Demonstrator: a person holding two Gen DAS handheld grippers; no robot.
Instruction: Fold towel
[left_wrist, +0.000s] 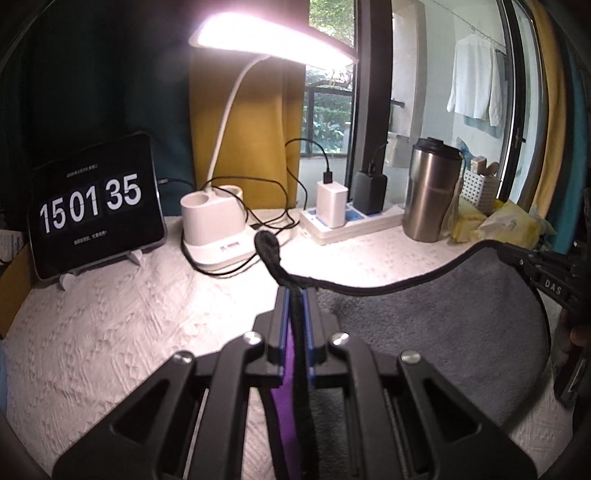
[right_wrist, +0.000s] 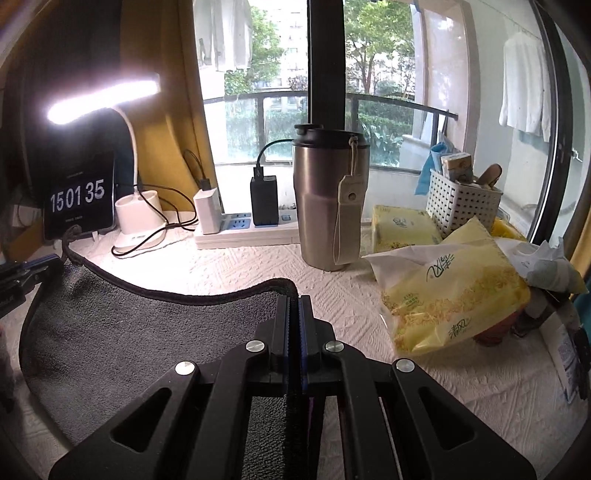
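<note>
Towel (left_wrist: 424, 325) hangs between my 2 grippers, grey with a black stitched border, its far edge sagging in a curve above the white textured tablecloth (left_wrist: 110, 332). My left gripper (left_wrist: 295, 295) is clenched on 1 corner of it; the border runs up between the blue pads, and a black hanging loop (left_wrist: 267, 242) sticks out past the fingertips. A purple underside shows low between the fingers. My right gripper (right_wrist: 293, 299) is clamped on the opposite corner, the border wedged tight in the closed jaws, the grey cloth spreading away to its left. From the right wrist camera, the left gripper appears at the left edge, pinching the far corner by the loop.

Behind the towel, along the window side of the table, stand a tablet (left_wrist: 96, 206) showing 15 01 35, a lit white desk lamp (left_wrist: 218, 225) with a cable looped round its base, a power strip (right_wrist: 243, 230) carrying a white charger (right_wrist: 207, 210) and a black charger (right_wrist: 264, 201), and a steel tumbler (right_wrist: 328, 199) with a black lid and a strap. To the right lie yellow tissue packs (right_wrist: 447, 299) and a white perforated basket (right_wrist: 461, 201).
</note>
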